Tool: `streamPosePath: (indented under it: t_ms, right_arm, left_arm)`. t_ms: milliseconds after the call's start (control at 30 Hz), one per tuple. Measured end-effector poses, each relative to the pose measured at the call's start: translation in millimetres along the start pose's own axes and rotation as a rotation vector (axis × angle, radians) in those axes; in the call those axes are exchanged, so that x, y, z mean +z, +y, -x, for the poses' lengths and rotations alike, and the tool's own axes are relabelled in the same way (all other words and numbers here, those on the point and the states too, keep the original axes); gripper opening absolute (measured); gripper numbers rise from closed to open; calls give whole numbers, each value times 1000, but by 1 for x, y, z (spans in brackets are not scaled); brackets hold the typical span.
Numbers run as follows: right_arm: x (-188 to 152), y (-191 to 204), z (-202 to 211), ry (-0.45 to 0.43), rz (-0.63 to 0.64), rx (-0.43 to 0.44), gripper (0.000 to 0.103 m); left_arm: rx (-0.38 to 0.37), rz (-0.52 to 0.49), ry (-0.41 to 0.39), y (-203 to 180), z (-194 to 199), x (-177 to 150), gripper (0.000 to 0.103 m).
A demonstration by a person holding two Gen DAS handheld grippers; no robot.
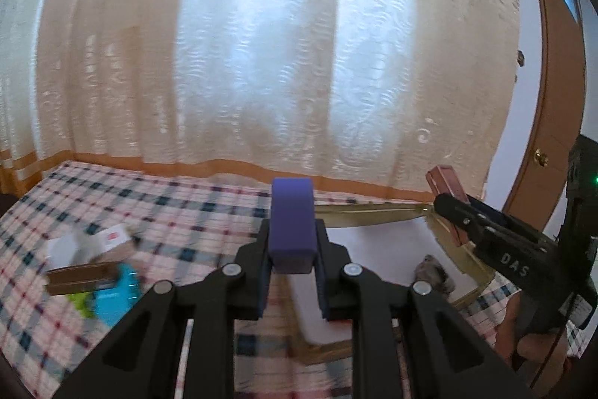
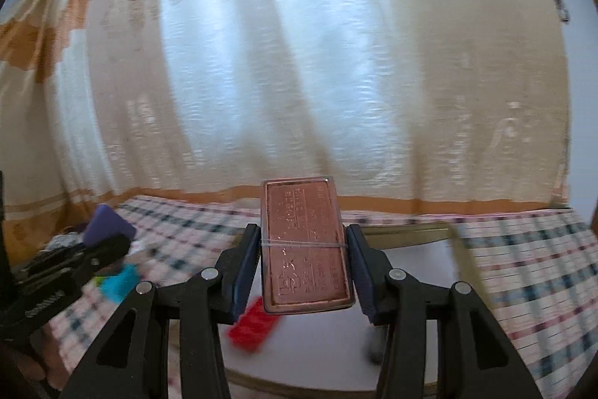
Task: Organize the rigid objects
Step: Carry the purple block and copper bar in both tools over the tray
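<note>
- The cream patterned curtain (image 1: 261,43) with its orange hem band filled the background in both views.
- Below it lay the bed, covered by a pink, white and dark-blue plaid cloth (image 1: 149,212).
- On that cloth sat a shallow gold-rimmed tray with a white floor (image 2: 411,257); a red studded plastic brick (image 2: 254,324) lay inside it, and a small grey object beside it was too blurred for me to identify.
- My left gripper (image 1: 293,249) was clamped on a purple rectangular block (image 1: 291,219), held upright above the cloth near the tray's left edge.
- My right gripper (image 2: 306,268) gripped a flat copper-coloured embossed tin (image 2: 304,242), banded with a thin elastic, above the tray.
- Left of the tray lay a turquoise plastic piece (image 1: 116,290), a brown bar (image 1: 80,277) and a white card (image 1: 112,236), all blurred.
</note>
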State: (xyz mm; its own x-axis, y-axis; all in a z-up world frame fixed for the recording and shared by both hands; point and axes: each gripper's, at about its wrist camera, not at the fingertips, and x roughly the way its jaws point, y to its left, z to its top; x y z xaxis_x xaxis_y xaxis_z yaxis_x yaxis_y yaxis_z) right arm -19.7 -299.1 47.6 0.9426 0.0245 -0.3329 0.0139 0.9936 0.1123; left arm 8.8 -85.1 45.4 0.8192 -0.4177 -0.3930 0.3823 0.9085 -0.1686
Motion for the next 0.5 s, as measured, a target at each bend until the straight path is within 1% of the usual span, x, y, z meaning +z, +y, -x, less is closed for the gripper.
streamPosePath:
  t_ms: [167, 233, 300, 367, 500]
  right_arm:
    - [3, -37, 2, 0, -35, -77, 49]
    - [4, -49, 3, -2, -49, -94, 49]
    - [4, -59, 4, 1, -54, -111, 49]
    - [3, -65, 0, 9, -50, -146, 49]
    - [0, -78, -14, 41, -45, -192, 49]
  left_arm:
    - [-33, -30, 16, -30, -23, 0, 18]
    - [-42, -34, 28, -39, -31, -1, 18]
    - [-52, -32, 41, -50, -40, -3, 18]
    - [-58, -35, 53, -60, -49, -3, 18]
    - [-77, -49, 83, -81, -67, -5, 18]
